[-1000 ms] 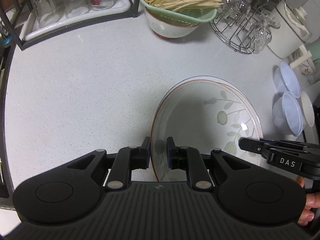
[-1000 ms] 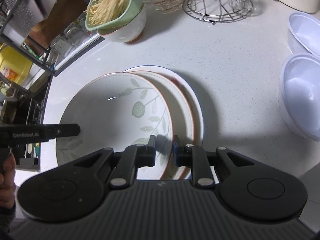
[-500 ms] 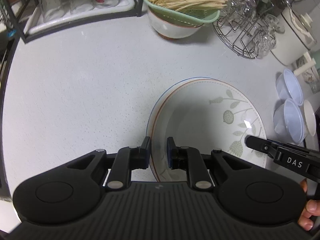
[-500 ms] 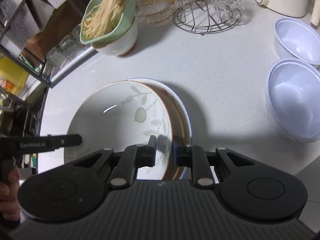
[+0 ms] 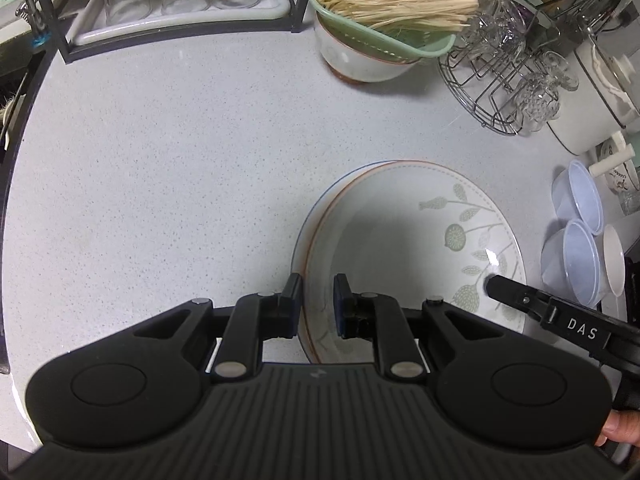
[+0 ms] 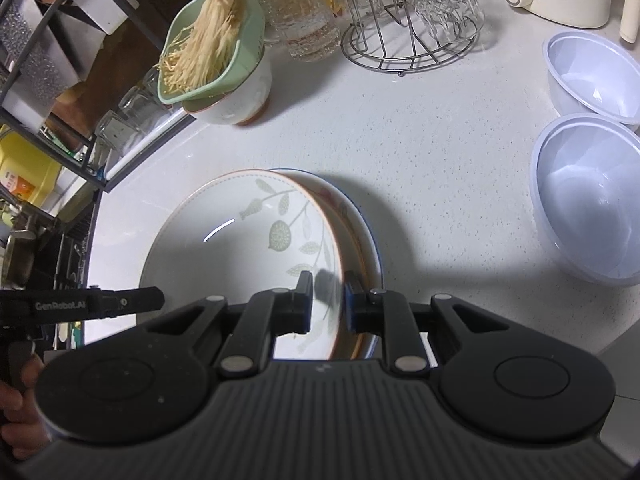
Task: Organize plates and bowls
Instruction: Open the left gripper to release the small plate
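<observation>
Gripping glossy round leaf-patterned plate (image 5: 420,240) rim

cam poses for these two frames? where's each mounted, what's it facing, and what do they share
Left wrist: on the left gripper, angled down at the counter; it pinches the leaf-patterned plate at its left rim; the right gripper and fingers show at right.
Right wrist: on the right gripper, angled down, pinching the plate's opposite rim; the left gripper and a hand show at left.
Shared: the leaf-patterned plate, plates under it, noodle colander, glass rack, plastic bowls.
</observation>
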Action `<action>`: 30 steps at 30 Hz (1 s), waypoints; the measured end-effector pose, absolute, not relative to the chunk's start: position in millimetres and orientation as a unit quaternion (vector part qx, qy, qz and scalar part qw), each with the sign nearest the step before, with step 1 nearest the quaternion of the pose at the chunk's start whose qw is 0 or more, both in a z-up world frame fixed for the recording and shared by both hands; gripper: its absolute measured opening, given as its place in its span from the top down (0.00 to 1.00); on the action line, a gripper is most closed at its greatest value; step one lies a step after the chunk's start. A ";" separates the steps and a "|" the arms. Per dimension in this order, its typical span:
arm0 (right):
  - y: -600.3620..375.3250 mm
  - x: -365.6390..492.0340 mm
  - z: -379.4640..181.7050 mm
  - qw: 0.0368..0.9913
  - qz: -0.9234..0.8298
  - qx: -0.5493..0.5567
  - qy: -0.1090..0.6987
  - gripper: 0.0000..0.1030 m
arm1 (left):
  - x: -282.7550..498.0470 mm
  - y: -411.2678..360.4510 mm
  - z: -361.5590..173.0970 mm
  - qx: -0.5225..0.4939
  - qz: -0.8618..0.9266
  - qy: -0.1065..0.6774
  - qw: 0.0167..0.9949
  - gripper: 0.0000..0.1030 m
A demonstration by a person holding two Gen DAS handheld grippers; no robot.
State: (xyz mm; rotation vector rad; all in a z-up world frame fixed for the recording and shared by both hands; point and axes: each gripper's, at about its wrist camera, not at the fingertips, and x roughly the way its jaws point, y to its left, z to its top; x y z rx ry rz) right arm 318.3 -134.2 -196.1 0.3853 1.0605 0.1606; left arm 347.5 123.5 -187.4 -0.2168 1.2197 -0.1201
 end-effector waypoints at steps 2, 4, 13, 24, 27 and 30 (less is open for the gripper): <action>-136.8 317.2 -195.8 0.841 0.078 0.187 0.502 0.81 | 346.0 123.5 -186.9 -0.103 -0.053 0.570 0.813 0.83; -139.4 315.7 -194.6 0.840 0.079 0.191 0.501 0.81 | 343.8 122.6 -186.0 -0.105 -0.050 0.568 0.815 0.83; -140.9 312.0 -186.8 0.836 0.086 0.179 0.512 0.80 | 335.7 119.0 -183.3 -0.116 -0.035 0.560 0.820 0.83; -142.5 304.7 -166.7 0.856 0.090 0.129 0.492 0.81 | 318.3 114.6 -174.3 -0.129 -0.018 0.537 0.833 0.83; -139.8 306.5 -164.4 0.858 0.103 0.119 0.489 0.81 | 314.1 109.4 -170.4 -0.122 -0.012 0.530 0.839 0.83; -140.1 304.7 -158.0 0.861 0.118 0.107 0.482 0.81 | 306.8 105.3 -161.8 -0.123 -0.006 0.519 0.846 0.83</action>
